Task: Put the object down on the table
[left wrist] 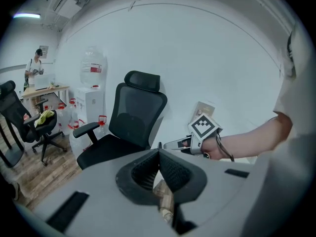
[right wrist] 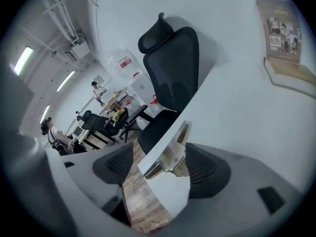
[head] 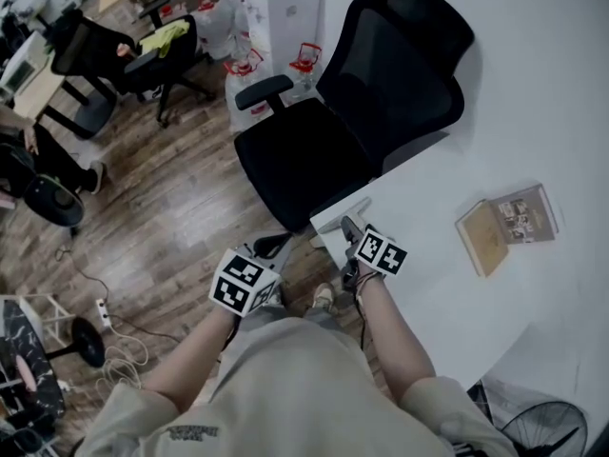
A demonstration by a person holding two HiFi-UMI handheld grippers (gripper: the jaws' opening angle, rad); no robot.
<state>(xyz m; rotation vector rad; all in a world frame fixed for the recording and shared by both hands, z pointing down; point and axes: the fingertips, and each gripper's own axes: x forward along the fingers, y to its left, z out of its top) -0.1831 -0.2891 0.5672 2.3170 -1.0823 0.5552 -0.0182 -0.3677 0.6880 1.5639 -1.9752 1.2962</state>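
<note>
A small silvery metal object (head: 343,215) (right wrist: 174,156) lies at the near corner of the white table (head: 447,293). My right gripper (head: 348,227) (right wrist: 160,154) is open wide at that corner. The object and the table edge sit between its black pads (right wrist: 205,168), and neither pad presses on it. Left of the table and over the floor, my left gripper (head: 274,248) (left wrist: 159,152) is shut, with its ribbed pads together and nothing between them. In the left gripper view, the right gripper's marker cube (left wrist: 203,128) shows over the table.
A brown open book (head: 504,225) (right wrist: 284,38) lies farther along the table. A black office chair (head: 333,131) (left wrist: 128,127) stands close against the table's edge beyond both grippers. Water bottles (head: 249,69) and more chairs stand across the wooden floor, with cables (head: 114,331) at the left.
</note>
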